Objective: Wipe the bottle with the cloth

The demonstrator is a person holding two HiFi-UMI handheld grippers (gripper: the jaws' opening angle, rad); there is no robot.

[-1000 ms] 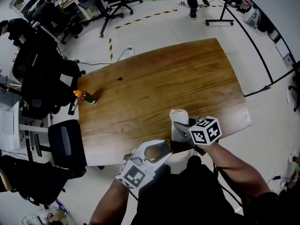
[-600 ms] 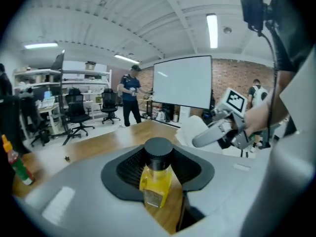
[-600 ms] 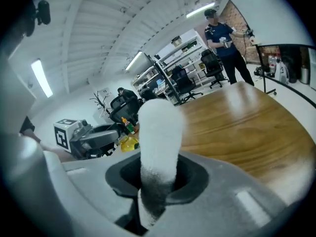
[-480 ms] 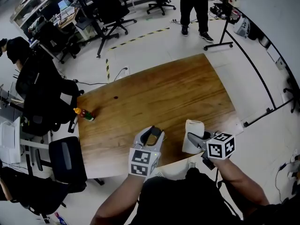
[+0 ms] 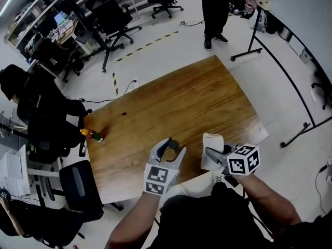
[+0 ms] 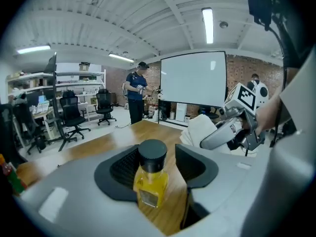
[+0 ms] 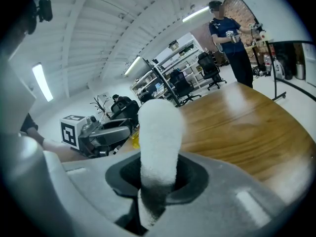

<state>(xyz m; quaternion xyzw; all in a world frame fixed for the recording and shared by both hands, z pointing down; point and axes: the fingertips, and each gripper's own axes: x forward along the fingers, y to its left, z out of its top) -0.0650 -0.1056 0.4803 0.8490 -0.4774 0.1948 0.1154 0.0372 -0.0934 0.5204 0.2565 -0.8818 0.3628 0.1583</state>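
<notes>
A small bottle [image 6: 150,174] of yellow liquid with a black cap stands upright on the wooden table [image 5: 176,102] near its front edge. My left gripper [image 6: 155,164] is around the bottle [image 5: 173,144]; its jaws have just been opening and stand apart from the bottle's sides. In the head view that left gripper [image 5: 174,147] sits left of my right gripper [image 5: 210,154], which is shut on a folded white cloth [image 7: 158,137]. The cloth [image 5: 211,148] stands up from the jaws, a short way right of the bottle.
A second small bottle with an orange cap [image 5: 92,135] lies at the table's left edge. Black office chairs [image 5: 78,183] crowd the left side. A person [image 5: 212,9] stands on the floor beyond the far end, near a stand [image 5: 254,40].
Both grippers came forward from my body to the table's near edge. The left jaws have spread wider, with the bottle now standing free between them. The right gripper keeps the cloth.
</notes>
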